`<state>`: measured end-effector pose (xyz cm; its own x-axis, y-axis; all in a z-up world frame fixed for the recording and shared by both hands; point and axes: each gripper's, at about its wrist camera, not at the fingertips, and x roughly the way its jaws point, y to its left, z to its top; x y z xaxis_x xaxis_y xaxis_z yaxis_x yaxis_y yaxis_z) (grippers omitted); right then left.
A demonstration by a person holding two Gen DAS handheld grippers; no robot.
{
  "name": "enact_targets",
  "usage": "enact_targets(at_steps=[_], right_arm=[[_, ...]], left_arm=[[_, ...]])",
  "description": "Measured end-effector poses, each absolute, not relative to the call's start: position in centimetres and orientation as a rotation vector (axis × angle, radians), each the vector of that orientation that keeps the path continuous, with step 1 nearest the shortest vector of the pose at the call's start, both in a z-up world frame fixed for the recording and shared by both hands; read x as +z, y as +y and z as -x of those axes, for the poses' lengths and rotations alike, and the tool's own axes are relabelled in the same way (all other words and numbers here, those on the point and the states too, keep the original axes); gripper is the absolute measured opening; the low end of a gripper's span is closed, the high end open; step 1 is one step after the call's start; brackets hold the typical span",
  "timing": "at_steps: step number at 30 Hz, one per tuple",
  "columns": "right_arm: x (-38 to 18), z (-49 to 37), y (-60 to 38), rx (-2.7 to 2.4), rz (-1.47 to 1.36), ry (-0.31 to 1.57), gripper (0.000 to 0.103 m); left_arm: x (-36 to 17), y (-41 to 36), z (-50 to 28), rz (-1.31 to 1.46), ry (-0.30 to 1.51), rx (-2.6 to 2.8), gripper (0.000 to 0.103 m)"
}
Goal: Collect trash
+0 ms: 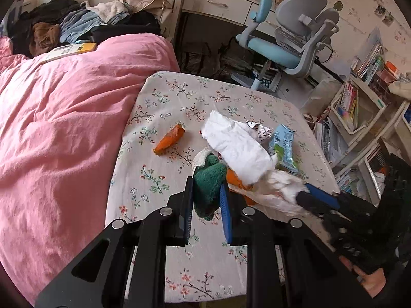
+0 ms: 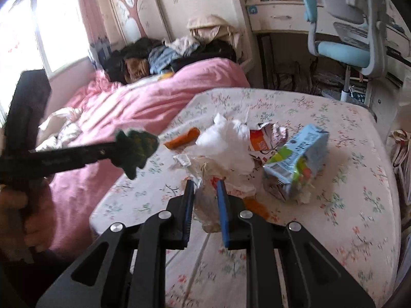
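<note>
My left gripper [image 1: 205, 187] is shut on a green fuzzy cloth [image 1: 208, 184] and holds it above the floral table [image 1: 159, 118]; it shows at the left of the right wrist view [image 2: 136, 151]. My right gripper [image 2: 205, 184] is shut on a crumpled clear plastic bag [image 2: 205, 205]. It reaches in from the right of the left wrist view [image 1: 305, 192]. White tissue [image 1: 236, 143] lies over the trash pile. A blue carton [image 2: 295, 161], a torn red-and-white wrapper [image 2: 264, 138] and orange peel pieces [image 1: 169, 138] lie on the table.
A bed with a pink duvet [image 1: 64, 128] and heaped clothes [image 1: 77, 23] adjoins the table's left side. A blue-and-grey desk chair [image 1: 290, 38] and a white desk [image 1: 218, 5] stand behind. Shelves with books [image 1: 359, 107] are at the right.
</note>
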<state>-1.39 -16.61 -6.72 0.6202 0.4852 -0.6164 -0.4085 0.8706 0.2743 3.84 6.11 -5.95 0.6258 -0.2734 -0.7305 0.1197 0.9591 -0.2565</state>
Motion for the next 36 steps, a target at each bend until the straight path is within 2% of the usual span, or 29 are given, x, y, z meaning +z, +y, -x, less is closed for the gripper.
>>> enact_targets(at_steps=[17,31,32,35,36], right_arm=[[-4.7,9.1,-21.7,0.532,-0.29,0.711,0.019],[-10.6,16.6,-20.3,0.603,-0.193,0.99,0.022],[-11.0,16.6,-20.2,0.601,-0.181,1.01,0.024],[-11.7,16.9,-20.5,0.575,-0.18,1.026,0.047],[-11.7,17.0,-20.8,0.566,-0.189,1.018,0.051]], left_arm=[[-6.2,6.5,0.8,0.233,0.862,-0.299,0.019],[-9.0,1.9,7.0,0.1,0.938,-0.366,0.019],[-9.3,1.6,7.3,0.09,0.945,-0.368,0.019],[-10.2,0.7,8.4,0.071,0.969,-0.379,0.019],[-10.5,0.2,8.8,0.062,0.978,-0.384,0.019]])
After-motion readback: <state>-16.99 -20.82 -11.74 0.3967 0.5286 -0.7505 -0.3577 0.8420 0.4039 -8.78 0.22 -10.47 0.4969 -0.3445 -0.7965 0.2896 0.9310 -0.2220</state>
